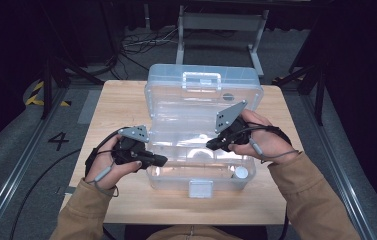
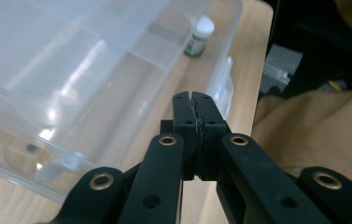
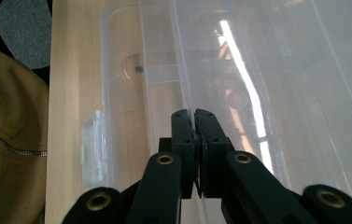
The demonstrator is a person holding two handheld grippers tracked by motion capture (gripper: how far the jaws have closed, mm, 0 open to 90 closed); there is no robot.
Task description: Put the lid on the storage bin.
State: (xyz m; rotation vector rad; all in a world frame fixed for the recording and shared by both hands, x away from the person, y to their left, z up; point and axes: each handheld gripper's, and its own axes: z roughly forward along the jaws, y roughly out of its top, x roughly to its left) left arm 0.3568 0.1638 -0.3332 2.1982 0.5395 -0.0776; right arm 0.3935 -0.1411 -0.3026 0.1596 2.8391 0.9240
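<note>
Wooden counter (image 1: 121, 100), pale, square to the person. On it, centred: clear plastic case (image 1: 203, 177), lid (image 1: 201, 95) swung up and leaning back toward the far edge, handle on the lid's top. White latch tab (image 1: 200, 188) on the near wall of the case.

Case base divided into compartments by clear partitions. Small white-capped bottle (image 1: 240, 173) stands upright in the near right corner compartment; in the left gripper view it shows a green label (image 2: 198, 36).

Left gripper (image 1: 160, 160) held low at the case's left wall, jaws pressed together with nothing between them, tips at or just over the rim. In its own view the jaws (image 2: 193, 100) point along the near wall toward the bottle, well apart from it.

Right gripper (image 1: 211, 145) reaches over the open base from the right, jaws closed. In its own view the tips (image 3: 193, 114) meet right at a thin clear partition edge; cannot tell whether they pinch it or merely line up with it.
</note>
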